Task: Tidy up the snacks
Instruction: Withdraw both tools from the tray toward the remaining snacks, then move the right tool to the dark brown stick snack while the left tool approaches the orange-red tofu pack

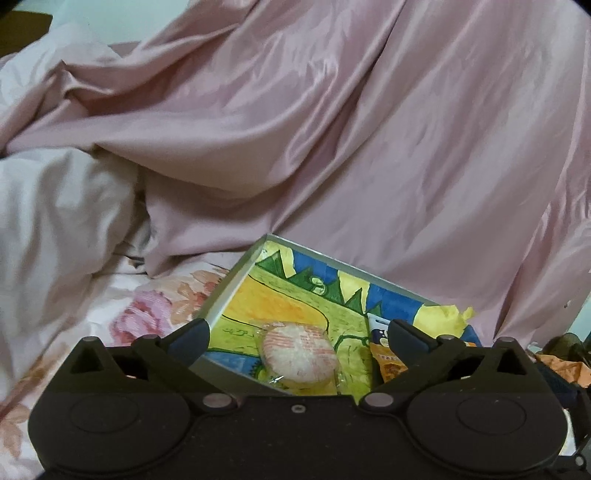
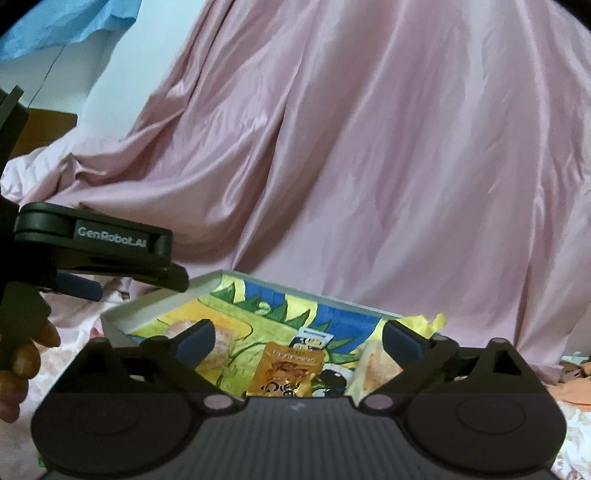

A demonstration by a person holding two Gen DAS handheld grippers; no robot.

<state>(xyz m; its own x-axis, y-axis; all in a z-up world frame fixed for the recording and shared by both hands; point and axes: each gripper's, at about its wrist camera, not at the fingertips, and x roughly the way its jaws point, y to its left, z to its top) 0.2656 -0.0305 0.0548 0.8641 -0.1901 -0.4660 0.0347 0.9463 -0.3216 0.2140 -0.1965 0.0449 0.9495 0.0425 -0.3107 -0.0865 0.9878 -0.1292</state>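
Observation:
A shallow box (image 1: 229, 291) with a bright yellow, green and blue lining lies on the bed. In the left wrist view it holds a round wrapped pastry (image 1: 299, 356) and an orange snack packet (image 1: 388, 363). My left gripper (image 1: 299, 334) hovers over the box's near edge, open, with nothing between its pads. In the right wrist view the box (image 2: 155, 301) holds the orange packet (image 2: 284, 373), a blue-and-white packet (image 2: 314, 338), the pastry (image 2: 221, 350) and a pale wrapped snack (image 2: 376, 369). My right gripper (image 2: 299, 336) is open above them, holding nothing. The left gripper (image 2: 129, 284) shows at the left, held by a hand (image 2: 26, 354).
A large pink satin sheet (image 1: 369, 147) rises behind the box. A white duvet (image 1: 55, 221) is bunched at the left, over a floral bedsheet (image 1: 140, 317). Orange wrappers (image 1: 565, 365) lie at the right edge. A wall and blue cloth (image 2: 74, 22) are at the far left.

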